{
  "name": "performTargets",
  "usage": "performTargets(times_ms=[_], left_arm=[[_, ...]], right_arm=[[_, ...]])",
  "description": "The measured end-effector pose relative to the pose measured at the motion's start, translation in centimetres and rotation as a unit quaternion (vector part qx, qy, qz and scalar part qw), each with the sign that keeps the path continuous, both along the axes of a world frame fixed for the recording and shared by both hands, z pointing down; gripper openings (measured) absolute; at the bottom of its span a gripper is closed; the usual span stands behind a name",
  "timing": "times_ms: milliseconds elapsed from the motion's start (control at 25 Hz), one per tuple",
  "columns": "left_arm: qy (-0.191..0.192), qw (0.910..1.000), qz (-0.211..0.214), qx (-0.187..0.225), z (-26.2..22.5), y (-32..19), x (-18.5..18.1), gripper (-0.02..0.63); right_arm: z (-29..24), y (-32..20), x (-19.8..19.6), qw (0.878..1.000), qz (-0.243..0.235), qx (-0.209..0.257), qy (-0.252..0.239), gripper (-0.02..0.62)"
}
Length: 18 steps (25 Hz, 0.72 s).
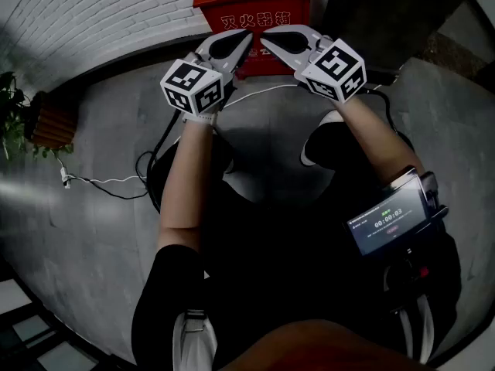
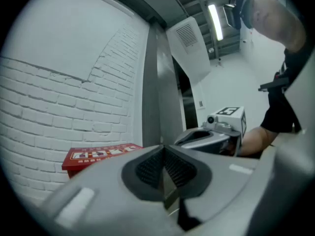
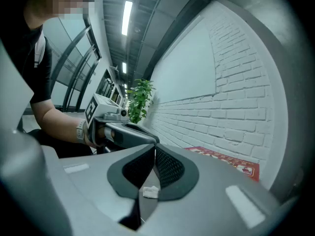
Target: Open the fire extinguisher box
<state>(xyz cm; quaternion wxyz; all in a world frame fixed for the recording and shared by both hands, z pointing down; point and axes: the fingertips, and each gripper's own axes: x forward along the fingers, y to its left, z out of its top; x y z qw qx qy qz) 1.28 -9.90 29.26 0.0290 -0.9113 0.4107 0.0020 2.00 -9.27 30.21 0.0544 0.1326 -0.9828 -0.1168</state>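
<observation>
Box: the red fire extinguisher box (image 1: 251, 2) stands on the grey floor (image 1: 116, 130), backed right up against the white brick wall (image 1: 100, 14), straight ahead of the person, and its printed top lies flat.
Left gripper: the left gripper (image 1: 246, 39) is held level in front of the box with its tip just short of the front face. I cannot tell whether it touches.
Left jaws: pressed together, the ribbed pads (image 2: 152, 166) meet along one line with nothing between them.
Right gripper: the right gripper (image 1: 266, 42) is level too, angled in from the other side, so the two tips sit just beside each other.
Right jaws: closed tight, pads (image 3: 167, 167) face to face, with a small white scrap (image 3: 150, 191) sitting at their base.
Marker cubes: one cube (image 1: 193, 86) rides behind the left jaws and another (image 1: 337, 69) behind the right, both above the wrists.
Box from the grippers: it lies low and left in the left gripper view, low and right in the right gripper view.
Plant: a green plant (image 1: 11, 114) in a wooden planter (image 1: 51, 124) stands off to the left by the wall, well apart from the box.
Cable: a white cable (image 1: 100, 181) trails across the floor on the left.
Screen: a small lit screen (image 1: 387, 224) is strapped by the right forearm.
</observation>
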Motion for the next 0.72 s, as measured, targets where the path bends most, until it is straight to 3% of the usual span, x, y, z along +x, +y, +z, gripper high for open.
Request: performTargets(times_ms=[240, 440, 720], left_arm=[[-0.003, 1.0000, 0.000, 0.004, -1.2, -1.4, -0.9, 0.004], [-0.003, 1.0000, -0.009, -0.002, -1.0, -5.9, -1.9, 0.005], [-0.008, 0.9997, -0.018, -0.013, -0.5, -8.0, -3.0, 0.005]], right_arm=[[-0.5, -1.7, -1.0, 0.999, 0.016, 0.025, 0.027, 0.012], [0.1, -6.4, -1.9, 0.999, 0.016, 0.013, 0.031, 0.011], [0.0, -8.7, -2.7, 0.999, 0.024, 0.010, 0.031, 0.012]])
